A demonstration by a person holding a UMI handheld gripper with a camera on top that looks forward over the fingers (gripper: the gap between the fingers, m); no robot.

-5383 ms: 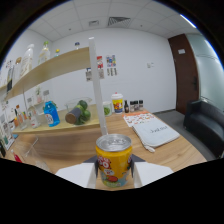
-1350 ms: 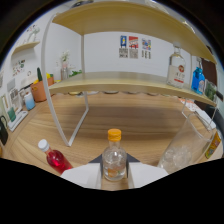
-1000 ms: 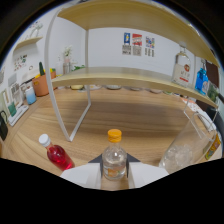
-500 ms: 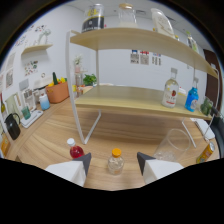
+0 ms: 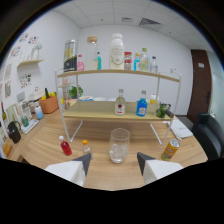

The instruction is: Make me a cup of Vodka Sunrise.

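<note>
A clear glass [image 5: 119,145] stands upright on the wooden tabletop [image 5: 50,141], just ahead of the gripper [image 5: 114,161] and roughly centred on the gap between its two fingers. The jaws are spread wide, with nothing held and nothing touching them. Something pale, maybe ice, sits in the bottom of the glass.

To the left of the glass, a small clear bottle with an orange cap [image 5: 86,147] stands close by, and a small bottle of red liquid [image 5: 65,146] stands a little further left. Well to the right of the glass, a yellow can [image 5: 170,149] stands on the tabletop.

Beyond the glass is a two-level shelf [image 5: 119,76] on white legs. Its lower level carries a clear bottle with a red label [image 5: 120,103], a blue bottle [image 5: 142,104] and a small green plant [image 5: 162,110]. The top level holds a row of bottles and jars, among them a tall white bottle [image 5: 116,51].
</note>
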